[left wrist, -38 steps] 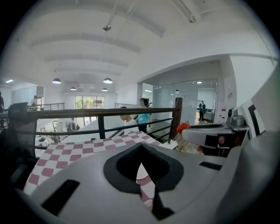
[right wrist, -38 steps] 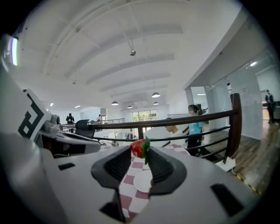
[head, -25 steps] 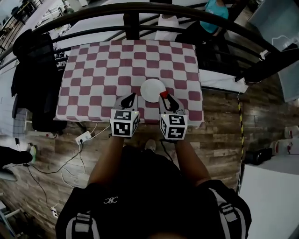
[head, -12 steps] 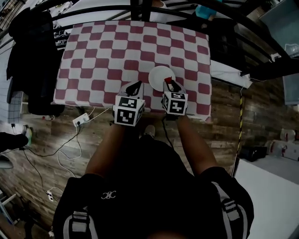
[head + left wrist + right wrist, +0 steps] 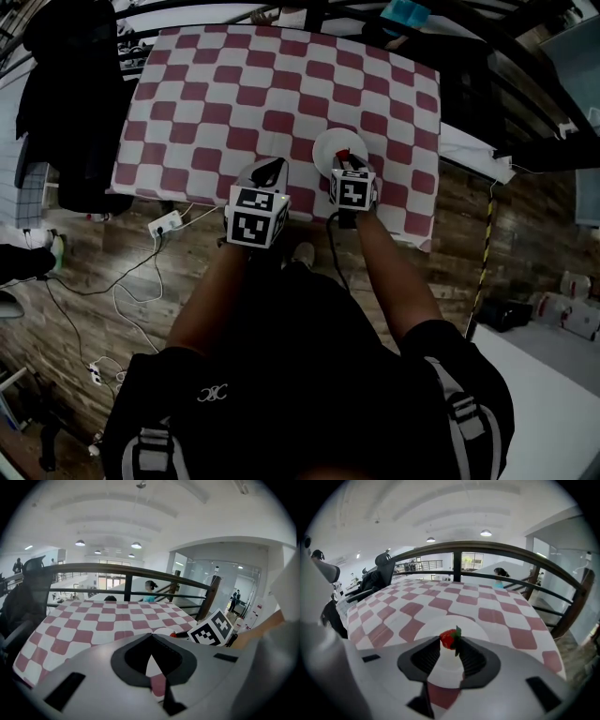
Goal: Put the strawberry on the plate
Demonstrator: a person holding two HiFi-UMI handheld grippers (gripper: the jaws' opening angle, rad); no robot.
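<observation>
1. The small red strawberry with a green leaf cap [image 5: 450, 638] is pinched between the tips of the right gripper [image 5: 449, 643] jaws.
2. Just beyond and below those jaws lies the round white plate [image 5: 480, 626], on the red-and-white checked table [image 5: 440, 603].
3. The left gripper [image 5: 150, 637] has its jaws pressed together with nothing between them, beside the plate.

Ahead of the jaws of the right gripper [image 5: 450, 641], past the white plate [image 5: 433, 623] just under their tips, the checkered tabletop [image 5: 417, 604] lies open as far as the dark railing [image 5: 497, 549] barring its far edge. The strawberry [image 5: 447, 638] fills the gap between those jaws. To their left the left gripper [image 5: 273, 167], tips together, hangs near and narrows that side; to their right the cloth is free to its edge.
</observation>
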